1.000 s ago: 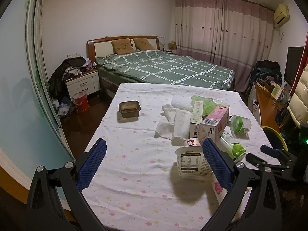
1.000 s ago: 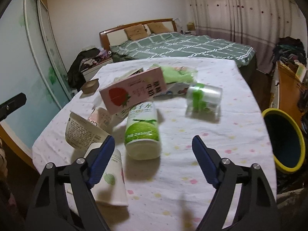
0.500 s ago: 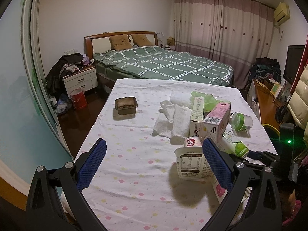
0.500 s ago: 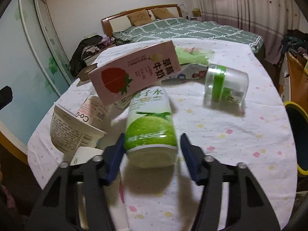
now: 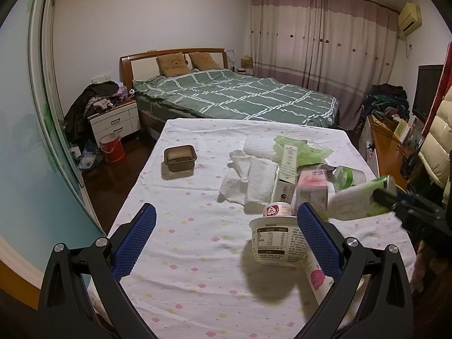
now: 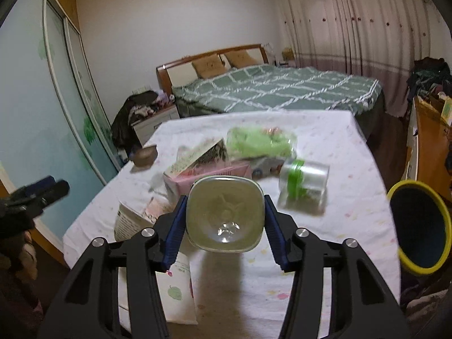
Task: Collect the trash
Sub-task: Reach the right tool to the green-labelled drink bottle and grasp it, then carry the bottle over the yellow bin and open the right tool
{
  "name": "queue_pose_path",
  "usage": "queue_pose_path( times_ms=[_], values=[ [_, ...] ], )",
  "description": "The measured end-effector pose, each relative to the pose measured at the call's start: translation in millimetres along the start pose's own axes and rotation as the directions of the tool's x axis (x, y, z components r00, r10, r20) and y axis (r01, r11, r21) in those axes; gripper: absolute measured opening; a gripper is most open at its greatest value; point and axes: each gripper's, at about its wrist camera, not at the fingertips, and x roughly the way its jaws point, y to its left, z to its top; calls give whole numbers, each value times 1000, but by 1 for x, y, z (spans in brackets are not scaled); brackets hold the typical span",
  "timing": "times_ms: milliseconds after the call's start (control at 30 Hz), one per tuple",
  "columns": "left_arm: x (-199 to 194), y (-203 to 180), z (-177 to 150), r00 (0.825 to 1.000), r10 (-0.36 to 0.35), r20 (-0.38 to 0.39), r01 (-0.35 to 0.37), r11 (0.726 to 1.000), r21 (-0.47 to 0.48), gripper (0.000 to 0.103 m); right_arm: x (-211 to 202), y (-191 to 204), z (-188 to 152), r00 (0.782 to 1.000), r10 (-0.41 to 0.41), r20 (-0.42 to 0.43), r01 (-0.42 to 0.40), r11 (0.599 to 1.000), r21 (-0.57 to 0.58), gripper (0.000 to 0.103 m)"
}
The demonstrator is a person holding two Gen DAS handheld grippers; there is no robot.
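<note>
The right gripper point(image 6: 225, 223) is closed on the white plastic drink bottle with a green label point(image 6: 225, 214), its 2 blue pads pressing the sides, and the bottle is lifted off the table with its clear base toward the camera. I judge that the picking step is finished and the carrying step is in hand. The next move calls for swinging the bottle right to the dark round bin with a yellow rim point(image 6: 420, 224), which stands just beside the table edge, and releasing above its mouth.

The left gripper point(image 5: 226, 231) hangs open over the white tablecloth with small flowers point(image 5: 183, 237), holding nothing. Just in front of it lies the white paper yogurt cup point(image 5: 275, 240) on its side. Further away are the pink milk carton point(image 5: 312, 188), the clear jar with a green band point(image 6: 305, 182), white paper towels point(image 5: 251, 182) and a brown plastic tray point(image 5: 180, 158). Nothing seems to block the way to the bin.
</note>
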Motion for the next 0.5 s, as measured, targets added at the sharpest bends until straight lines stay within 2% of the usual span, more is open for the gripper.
queue_pose_path(
  times_ms=[500],
  values=[
    [-5, -8, 0, 1000, -17, 2, 17, 1000, 19, 98, -32, -29, 13, 997, -33, 65, 29, 997, 66, 49]
  ],
)
